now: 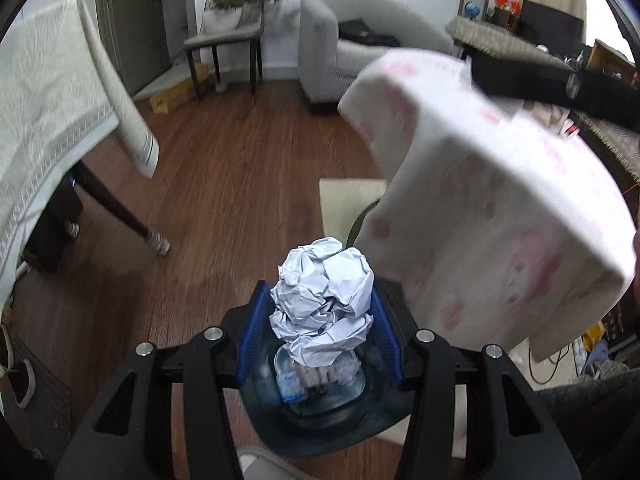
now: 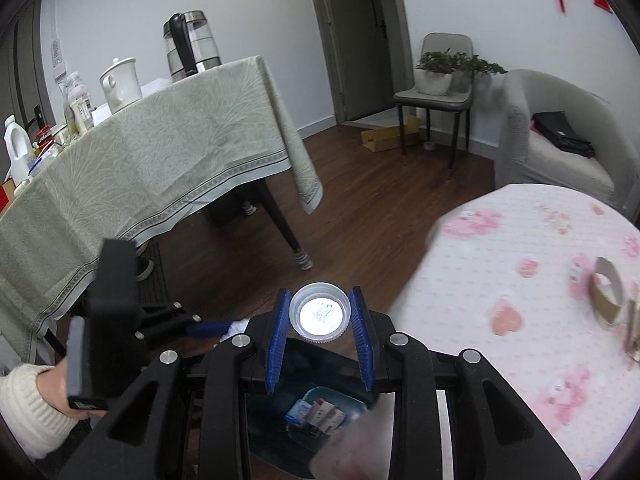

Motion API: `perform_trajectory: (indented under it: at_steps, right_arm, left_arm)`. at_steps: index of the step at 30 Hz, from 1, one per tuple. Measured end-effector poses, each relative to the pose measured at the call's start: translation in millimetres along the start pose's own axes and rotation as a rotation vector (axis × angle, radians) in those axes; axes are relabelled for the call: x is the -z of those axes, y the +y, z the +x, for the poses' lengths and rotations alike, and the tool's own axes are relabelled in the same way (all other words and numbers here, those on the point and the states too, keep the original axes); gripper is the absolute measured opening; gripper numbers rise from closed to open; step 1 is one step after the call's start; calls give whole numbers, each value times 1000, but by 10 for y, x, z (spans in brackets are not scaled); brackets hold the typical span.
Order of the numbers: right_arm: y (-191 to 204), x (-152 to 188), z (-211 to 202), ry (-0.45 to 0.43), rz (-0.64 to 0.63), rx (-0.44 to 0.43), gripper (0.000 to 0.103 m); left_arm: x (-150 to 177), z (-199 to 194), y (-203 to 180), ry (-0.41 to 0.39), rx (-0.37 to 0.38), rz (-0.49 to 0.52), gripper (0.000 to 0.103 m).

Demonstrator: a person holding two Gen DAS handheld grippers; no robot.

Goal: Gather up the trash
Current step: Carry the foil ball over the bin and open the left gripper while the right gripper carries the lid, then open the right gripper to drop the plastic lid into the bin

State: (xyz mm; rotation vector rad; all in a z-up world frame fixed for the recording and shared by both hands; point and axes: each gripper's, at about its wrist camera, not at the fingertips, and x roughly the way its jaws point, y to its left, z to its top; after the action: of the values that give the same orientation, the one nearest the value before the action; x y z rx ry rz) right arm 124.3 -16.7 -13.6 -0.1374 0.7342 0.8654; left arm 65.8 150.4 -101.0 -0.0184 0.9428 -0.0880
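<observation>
My left gripper point(image 1: 320, 320) is shut on a crumpled white paper ball point(image 1: 322, 300), held between its blue pads directly above a dark bin point(image 1: 372, 428) that holds a few wrappers. My right gripper point(image 2: 320, 316) is shut on a white plastic bottle cap point(image 2: 320, 312), its open side facing the camera. The same dark bin point(image 2: 276, 432) lies below the right gripper, with small packets in its bottom. The left gripper point(image 2: 212, 328) shows at the left of the right wrist view, held by a hand in a cream sleeve point(image 2: 28, 404).
A low table with a white and pink cloth point(image 2: 520, 300) stands right of the bin; a cardboard roll point(image 2: 608, 296) lies on it. A bigger table with a green cloth point(image 2: 160, 168) carries a kettle, a mug and bottles. Wooden floor, a chair with plants and a grey armchair lie beyond.
</observation>
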Motion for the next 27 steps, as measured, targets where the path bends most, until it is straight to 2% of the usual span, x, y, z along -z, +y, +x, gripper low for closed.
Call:
perform_trajectory:
  at_steps: [7,13,14,21,27]
  right_arm:
    - [166,-26,246,32,-18,-22,31]
    - [248,-5,462,70,-23,-28,31]
    - [262,4,497,77,-25,-30,31]
    - [345,87,787,144,-32,-36,31]
    - [401,260,1096,227,-40,-32,31]
  left_arm:
    - [227,177,194,84,-5,-9,54]
    - [385,286,306,127,24,-2,60]
    - [398,282,320,127,25,1,63]
    - [374,72,452,69,19,-24,70]
    - [226,-183,525,-4,5,-47,71]
